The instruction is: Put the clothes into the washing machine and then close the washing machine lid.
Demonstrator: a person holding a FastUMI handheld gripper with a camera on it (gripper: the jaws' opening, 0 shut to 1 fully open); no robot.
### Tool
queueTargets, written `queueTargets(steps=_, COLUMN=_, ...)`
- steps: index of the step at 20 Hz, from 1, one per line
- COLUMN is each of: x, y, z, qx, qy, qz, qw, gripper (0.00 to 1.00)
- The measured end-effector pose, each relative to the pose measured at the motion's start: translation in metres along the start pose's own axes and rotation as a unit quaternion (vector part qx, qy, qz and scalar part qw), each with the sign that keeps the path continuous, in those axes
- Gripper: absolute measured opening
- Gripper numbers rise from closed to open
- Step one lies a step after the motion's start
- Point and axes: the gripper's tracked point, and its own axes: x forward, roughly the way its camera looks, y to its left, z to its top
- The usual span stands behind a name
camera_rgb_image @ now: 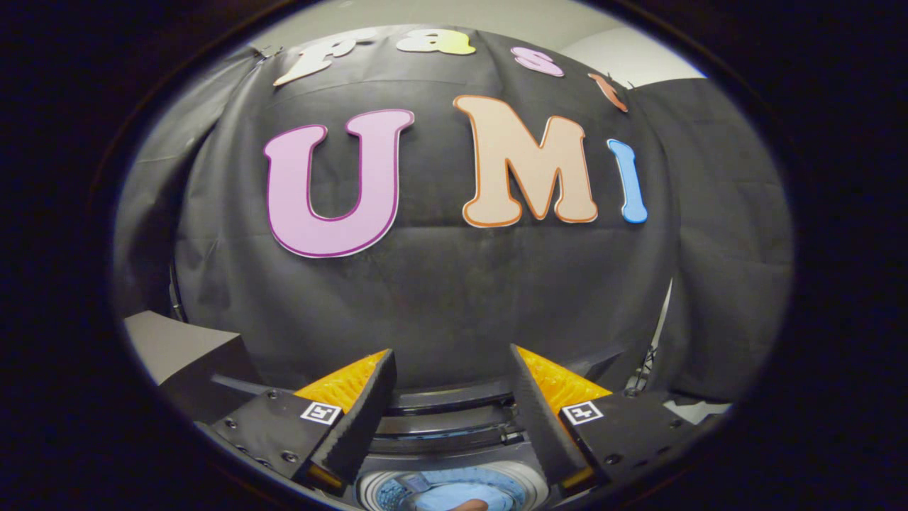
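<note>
- My claw (pixel 451 397) is held up high and looks forward at the booth's black cloth wall (pixel 440 298), which fills the space beyond my two fingers.
- The claw stands wide open: the two fingers (pixel 355 426) splay apart with a broad gap between them, and nothing is gripped or touched by either one.
- The washing machine (pixel 454 443) sits low, directly beneath the gap between my fingers. I see its dark back panel as curved bands just under the fingertips, and below that the pale ring of its top opening.
- The drum (pixel 397 490) shows through that opening as a round, light, perforated well. The opening is uncovered, so I judge the lid is up or back; I cannot make out the lid itself with certainty among the dark bands behind the opening.
- Inside the drum lies something pale blue, which I take to be the clothes (pixel 454 495). A small reddish patch sits on its near side; it is too small for me to tell what it is.
- So the clothes seem to be already in the machine, and closing the lid looks like the step that remains.
- The relation that matters: the machine lies below my claw and centred between the fingers, not ahead of them. I am pointing at the wall, above and past the opening.
- To reach the lid, I judge I need to tip downward and drop toward the dark rear edge just beyond the opening.
- A grey box-like block (pixel 177 348) stands off to one side, apart from the machine.
</note>
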Motion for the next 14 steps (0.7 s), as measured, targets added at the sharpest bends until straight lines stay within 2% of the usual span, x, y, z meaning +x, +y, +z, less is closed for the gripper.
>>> queueTargets(steps=14, x=-0.027, y=-0.008, z=-0.011, qx=-0.008, qy=0.006, qz=-0.009, qw=1.000, gripper=0.97)
